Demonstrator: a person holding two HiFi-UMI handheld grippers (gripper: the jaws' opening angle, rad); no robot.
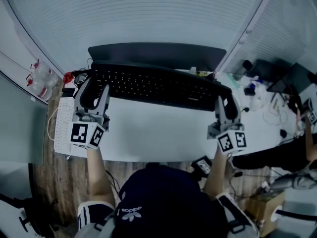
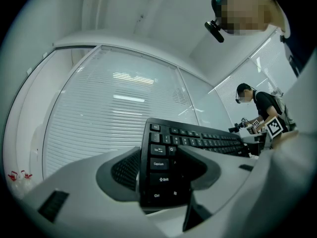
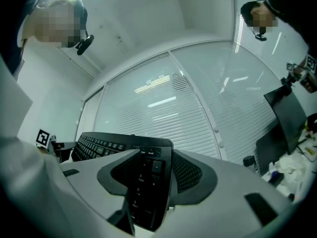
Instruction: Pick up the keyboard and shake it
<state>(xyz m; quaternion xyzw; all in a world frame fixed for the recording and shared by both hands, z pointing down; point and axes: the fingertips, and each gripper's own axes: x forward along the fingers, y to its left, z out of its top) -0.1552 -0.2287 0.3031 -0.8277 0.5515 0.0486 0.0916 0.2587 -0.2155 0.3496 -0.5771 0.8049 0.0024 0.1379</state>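
The jaws of the left gripper (image 1: 94, 89) are closed on the left end of the black keyboard (image 1: 158, 86). In the left gripper view the Caps Lock and Shift keys are seen between them. The jaws of the right gripper (image 1: 225, 108) are closed on the right end, across the number pad. The keyboard is held between both grippers over the far part of the white desk (image 1: 158, 133), in front of the window blinds (image 1: 148, 14). A white keyboard (image 1: 62, 125) is seen at the left edge of the desk, just beside the left gripper.
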